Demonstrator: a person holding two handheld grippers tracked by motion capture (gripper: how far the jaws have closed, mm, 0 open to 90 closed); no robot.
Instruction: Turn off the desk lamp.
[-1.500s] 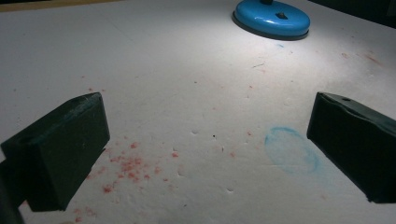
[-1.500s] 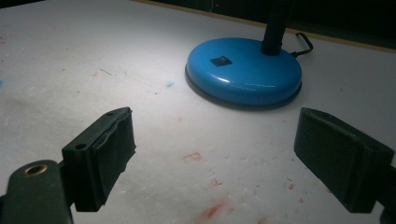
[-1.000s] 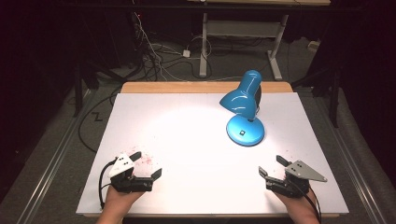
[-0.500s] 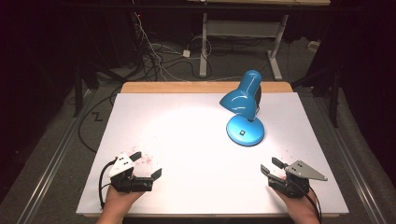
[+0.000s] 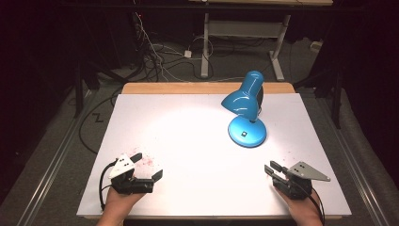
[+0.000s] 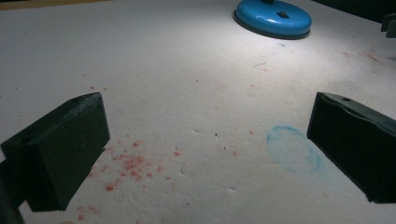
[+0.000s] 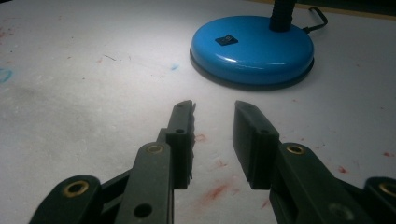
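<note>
Left gripper (image 5: 149, 166): near-left on the white table (image 5: 188, 132), jaws spread wide, empty.
Right gripper (image 5: 273, 168): near-right, jaws narrowly parted, grasping nothing.
Blue lamp (image 5: 247, 115): far right, lit.
Likely step: reach its base switch (image 7: 225, 40); approach low and press gently.
Writing: none legible.

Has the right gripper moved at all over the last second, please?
Barely. The right gripper stays at the near right of the table, no closer to the blue lamp, though its jaws look narrower than before.
</note>
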